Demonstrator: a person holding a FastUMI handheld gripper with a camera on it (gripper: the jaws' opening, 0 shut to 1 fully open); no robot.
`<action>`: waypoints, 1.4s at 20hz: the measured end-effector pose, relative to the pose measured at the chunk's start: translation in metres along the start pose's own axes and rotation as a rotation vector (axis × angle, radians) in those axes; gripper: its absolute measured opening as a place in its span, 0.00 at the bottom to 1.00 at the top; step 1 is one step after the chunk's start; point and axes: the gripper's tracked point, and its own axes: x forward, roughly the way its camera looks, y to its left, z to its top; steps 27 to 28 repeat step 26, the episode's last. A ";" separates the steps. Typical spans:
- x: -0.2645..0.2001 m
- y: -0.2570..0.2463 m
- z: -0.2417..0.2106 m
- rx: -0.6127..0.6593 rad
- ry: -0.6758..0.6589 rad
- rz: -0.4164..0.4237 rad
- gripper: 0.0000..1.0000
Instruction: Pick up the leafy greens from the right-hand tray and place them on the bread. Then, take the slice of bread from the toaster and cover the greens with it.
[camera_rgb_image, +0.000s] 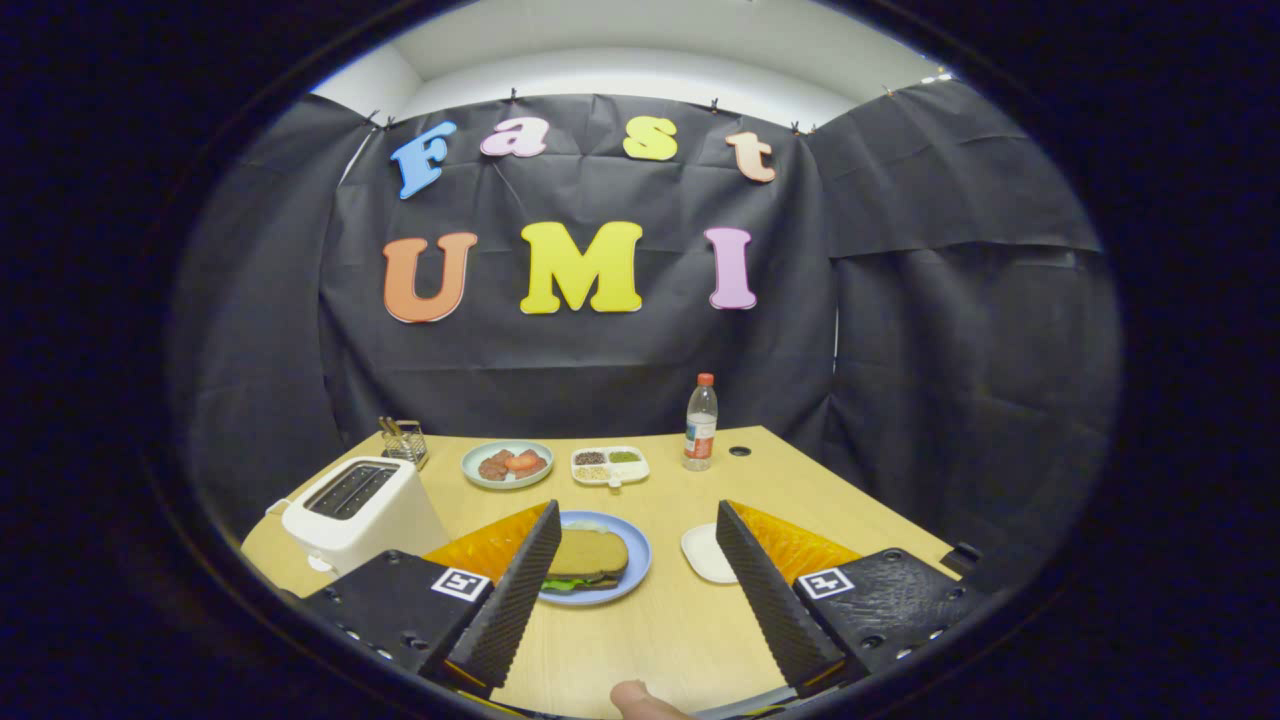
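Note:
A brown slice of bread (587, 553) lies on top of the leafy greens (562, 584), whose green edge peeks out beneath it, on a blue plate (634, 570) just ahead of my left finger. The white toaster (360, 510) stands to the left of the plate with dark slots on top. A small white tray (705, 553) sits beside my right finger, partly hidden by it. My gripper (640, 590) is open, held above the wooden table (660, 640), with nothing between its ribbed fingers (515, 600).
Farther back stand a pale green plate with meat and tomato slices (508, 464), a white divided dish of seasonings (610, 465), a water bottle (701, 423) and a small wire holder (404, 440). A fingertip (645, 702) shows at the near edge. The table's right edge slants away.

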 end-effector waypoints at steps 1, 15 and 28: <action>-0.008 0.002 0.005 -0.013 -0.016 0.004 0.96; -0.072 -0.001 0.020 -0.013 -0.072 0.068 0.95; -0.091 0.001 0.016 -0.012 -0.085 0.092 0.95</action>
